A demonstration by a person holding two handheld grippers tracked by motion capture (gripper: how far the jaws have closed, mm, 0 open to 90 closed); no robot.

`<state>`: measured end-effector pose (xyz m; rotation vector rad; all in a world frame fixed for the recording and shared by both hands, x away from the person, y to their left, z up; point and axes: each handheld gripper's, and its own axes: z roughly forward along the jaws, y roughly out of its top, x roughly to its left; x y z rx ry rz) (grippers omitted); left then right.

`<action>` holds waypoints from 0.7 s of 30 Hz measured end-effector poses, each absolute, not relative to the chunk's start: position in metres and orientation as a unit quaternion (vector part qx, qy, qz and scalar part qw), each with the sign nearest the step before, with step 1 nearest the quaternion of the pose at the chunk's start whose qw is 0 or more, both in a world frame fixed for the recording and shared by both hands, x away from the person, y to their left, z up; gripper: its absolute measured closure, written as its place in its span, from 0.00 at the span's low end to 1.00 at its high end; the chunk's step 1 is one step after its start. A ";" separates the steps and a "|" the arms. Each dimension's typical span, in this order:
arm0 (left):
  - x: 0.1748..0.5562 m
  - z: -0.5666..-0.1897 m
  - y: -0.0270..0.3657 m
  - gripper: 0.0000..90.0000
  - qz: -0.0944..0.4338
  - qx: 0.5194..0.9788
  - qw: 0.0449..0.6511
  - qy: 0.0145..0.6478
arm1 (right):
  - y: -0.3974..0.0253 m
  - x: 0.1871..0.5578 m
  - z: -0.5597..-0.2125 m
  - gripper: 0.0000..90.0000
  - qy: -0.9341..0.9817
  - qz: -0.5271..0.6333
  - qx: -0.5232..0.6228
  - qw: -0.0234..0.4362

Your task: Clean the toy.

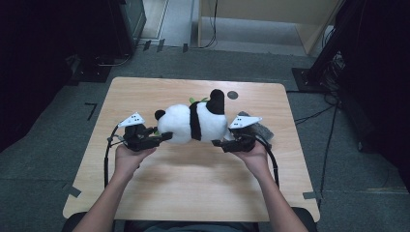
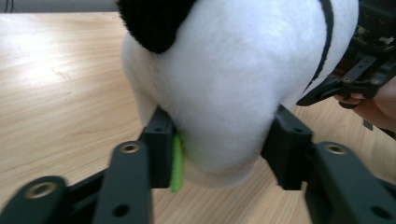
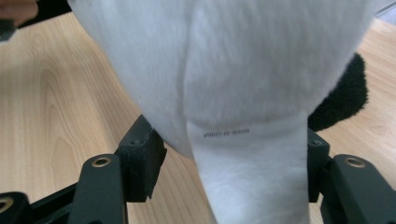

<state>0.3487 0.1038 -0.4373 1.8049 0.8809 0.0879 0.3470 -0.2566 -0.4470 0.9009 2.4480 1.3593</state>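
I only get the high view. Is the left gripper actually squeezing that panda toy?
Observer: Yes. In the left gripper view, the left gripper has its fingers pressed into the panda on both sides.
Operator: Anything else caught in there?
Observer: A green felt strip sits against one finger.
Operator: And the right one?
Observer: The right gripper straddles the panda's white fabric label, which bears tiny print.

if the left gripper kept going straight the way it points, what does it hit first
The plush panda: its white fur already sits between the left gripper fingers, so there is no free way ahead. Farther along that line is the right gripper.
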 end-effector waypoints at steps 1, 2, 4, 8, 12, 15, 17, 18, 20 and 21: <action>0.350 -0.439 0.104 0.51 0.033 0.757 0.536 0.371 | -0.258 0.347 -0.446 0.44 0.827 0.461 0.307 0.098; 0.351 -0.440 0.103 0.48 0.024 0.755 0.536 0.376 | -0.259 0.347 -0.445 0.44 0.824 0.463 0.311 0.098; 0.352 -0.443 0.103 0.46 0.016 0.753 0.537 0.380 | -0.261 0.346 -0.443 0.44 0.821 0.466 0.315 0.094; 0.354 -0.446 0.102 0.42 0.008 0.755 0.531 0.384 | -0.261 0.341 -0.439 0.44 0.823 0.460 0.316 0.105; 0.357 -0.449 0.104 0.39 -0.002 0.752 0.525 0.398 | -0.262 0.337 -0.434 0.44 0.819 0.466 0.319 0.098; 0.357 -0.450 0.104 0.38 0.001 0.753 0.525 0.398 | -0.264 0.335 -0.432 0.45 0.817 0.471 0.320 0.094; 0.356 -0.450 0.103 0.39 0.003 0.753 0.525 0.396 | -0.264 0.335 -0.432 0.45 0.816 0.471 0.323 0.092; 0.356 -0.450 0.103 0.39 0.005 0.754 0.524 0.397 | -0.263 0.336 -0.433 0.45 0.816 0.470 0.323 0.092; 0.357 -0.450 0.105 0.38 0.005 0.753 0.523 0.398 | -0.262 0.335 -0.433 0.45 0.817 0.468 0.325 0.089; 0.357 -0.450 0.107 0.38 0.001 0.750 0.527 0.401 | -0.261 0.335 -0.432 0.45 0.818 0.468 0.323 0.089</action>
